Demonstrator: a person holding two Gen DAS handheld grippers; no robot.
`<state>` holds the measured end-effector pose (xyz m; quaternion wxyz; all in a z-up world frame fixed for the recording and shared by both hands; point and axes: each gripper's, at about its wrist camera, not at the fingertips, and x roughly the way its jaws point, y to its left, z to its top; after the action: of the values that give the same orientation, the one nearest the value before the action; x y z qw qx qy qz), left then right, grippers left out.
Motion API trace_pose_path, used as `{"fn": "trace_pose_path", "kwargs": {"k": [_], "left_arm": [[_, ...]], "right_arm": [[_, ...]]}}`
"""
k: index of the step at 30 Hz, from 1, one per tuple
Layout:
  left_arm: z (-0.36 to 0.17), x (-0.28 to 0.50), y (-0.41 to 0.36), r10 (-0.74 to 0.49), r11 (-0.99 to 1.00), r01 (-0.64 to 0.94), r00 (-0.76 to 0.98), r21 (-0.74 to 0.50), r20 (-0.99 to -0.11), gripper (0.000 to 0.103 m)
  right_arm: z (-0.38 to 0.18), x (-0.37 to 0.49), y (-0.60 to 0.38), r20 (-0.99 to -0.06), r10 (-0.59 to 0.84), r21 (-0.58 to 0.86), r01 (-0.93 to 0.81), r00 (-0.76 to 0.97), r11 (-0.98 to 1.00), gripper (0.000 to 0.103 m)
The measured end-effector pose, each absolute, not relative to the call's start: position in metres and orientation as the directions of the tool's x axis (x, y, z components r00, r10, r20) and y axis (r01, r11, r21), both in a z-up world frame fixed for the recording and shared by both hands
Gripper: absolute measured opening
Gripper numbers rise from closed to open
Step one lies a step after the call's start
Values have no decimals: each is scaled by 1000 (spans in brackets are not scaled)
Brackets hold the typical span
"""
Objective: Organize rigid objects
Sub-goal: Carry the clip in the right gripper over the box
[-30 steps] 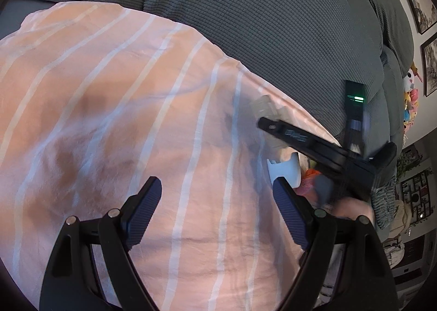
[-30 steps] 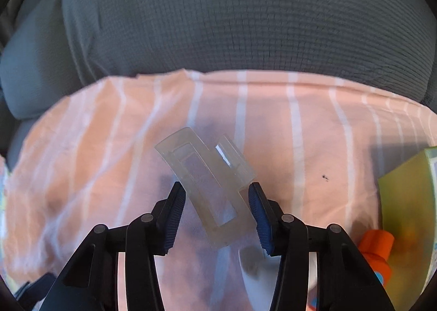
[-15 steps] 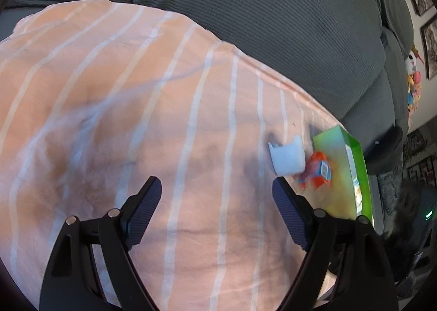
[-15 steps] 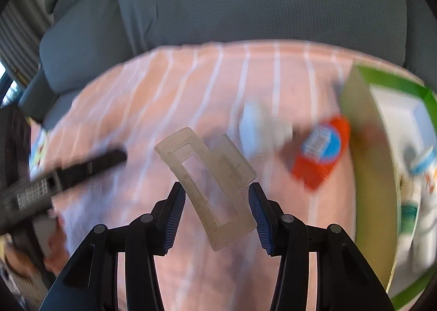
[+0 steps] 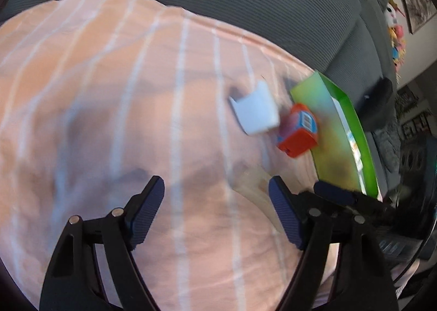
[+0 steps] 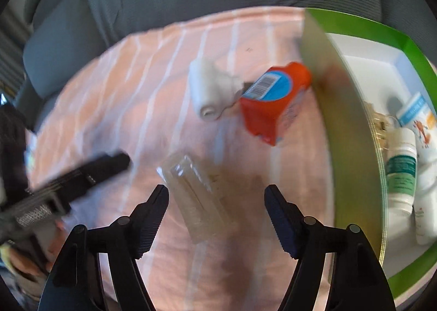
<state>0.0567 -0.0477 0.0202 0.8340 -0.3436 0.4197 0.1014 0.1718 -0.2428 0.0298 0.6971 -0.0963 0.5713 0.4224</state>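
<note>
1. Translucent rectangular plastic hair claw clip (image 6: 198, 196): lower centre of the right wrist view, between the spread fingers of the right gripper (image 6: 217, 214). It looks blurred and no pad touches it, so I cannot tell if it is falling or already on the peach white-striped cloth (image 6: 153, 109). In the left wrist view a pale sliver of it (image 5: 252, 186) shows lower centre-right.
2. Right gripper: jaws wide, holding nothing. Left gripper (image 5: 217, 214): jaws equally wide, empty, hovering over bare cloth.
3. Step in hand, by my reading: getting the clip toward the green-walled cardboard box with white interior (image 6: 352, 130), right side of the frame. The clip sits on the near side of the box wall, outside it.
4. To do it well: re-grip across the clip's narrow width, lift above the tall green wall before moving right, and release low over a bare patch of the white floor. Soft cloth beneath gives, so press down lightly when closing.
5. Box contents, right edge: a white bottle with teal label (image 6: 401, 171) lying down, a white carton with blue and orange print (image 6: 420, 117), and a small brownish item between, too blurred to name.
6. Still outside, upper centre: an orange plastic bottle with blue barcode label (image 6: 273, 98) lying against the box wall, and a white plastic holder (image 6: 210, 92) touching it.
</note>
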Motion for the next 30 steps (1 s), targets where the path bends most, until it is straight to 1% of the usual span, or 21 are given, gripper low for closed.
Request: {"fn": "trace_pose_path", "kwargs": {"k": [5, 6, 7, 9, 11, 13, 14, 16, 18, 20, 21, 22, 23, 24, 25, 26, 30], "left_arm": [[11, 71, -71, -219, 762, -387, 601, -520, -768, 77], [10, 73, -76, -236, 763, -375, 597, -526, -767, 76], [7, 75, -81, -254, 766, -360, 591, -532, -765, 75], [4, 79, -93, -270, 780, -339, 576, -526, -771, 74], [2, 83, -98, -261, 793, -333, 571, -510, -778, 74], [2, 85, -100, -253, 802, -326, 574, -501, -779, 74], [1, 85, -100, -257, 800, -321, 581, -507, -773, 72], [0, 87, -100, -269, 792, -314, 590, -523, -761, 57], [-2, 90, -98, -277, 789, -306, 598, -533, -752, 51], [-4, 91, -97, -273, 787, -306, 605, -535, -748, 50], [-4, 91, -97, -274, 786, -306, 607, -538, -746, 48], [-3, 91, -95, -277, 783, -305, 610, -543, -742, 41], [-3, 92, -95, -291, 777, -295, 615, -556, -733, 40], [-2, 91, -96, -287, 782, -292, 614, -550, -735, 39], [0, 92, -97, -278, 792, -289, 613, -538, -739, 39], [2, 92, -100, -264, 806, -283, 615, -520, -743, 39], [11, 94, -109, -221, 844, -270, 613, -463, -759, 39]], "right_arm": [[30, 187, -255, -814, 579, 491, -592, -49, 639, 73], [28, 188, -255, -809, 585, 500, -584, -53, 639, 70], [26, 189, -254, -808, 586, 502, -582, -53, 640, 63], [23, 188, -251, -811, 581, 502, -583, -62, 639, 55], [16, 189, -241, -809, 580, 519, -576, -95, 631, 50], [9, 188, -234, -813, 568, 529, -571, -129, 628, 49], [6, 187, -229, -819, 558, 523, -577, -135, 628, 49], [3, 183, -226, -832, 539, 503, -592, -132, 630, 49], [-1, 179, -219, -843, 521, 484, -608, -131, 630, 49], [-5, 178, -218, -853, 505, 469, -615, -130, 634, 49], [-6, 178, -218, -854, 506, 466, -617, -124, 635, 49], [-7, 178, -217, -851, 511, 468, -616, -121, 633, 48], [-7, 178, -220, -848, 517, 472, -613, -119, 633, 45], [-6, 179, -223, -844, 523, 477, -612, -118, 632, 37], [-5, 179, -223, -842, 527, 475, -615, -112, 629, 34], [-4, 178, -222, -842, 529, 470, -625, -106, 623, 33], [1, 174, -223, -845, 530, 447, -645, -77, 619, 32]]}}
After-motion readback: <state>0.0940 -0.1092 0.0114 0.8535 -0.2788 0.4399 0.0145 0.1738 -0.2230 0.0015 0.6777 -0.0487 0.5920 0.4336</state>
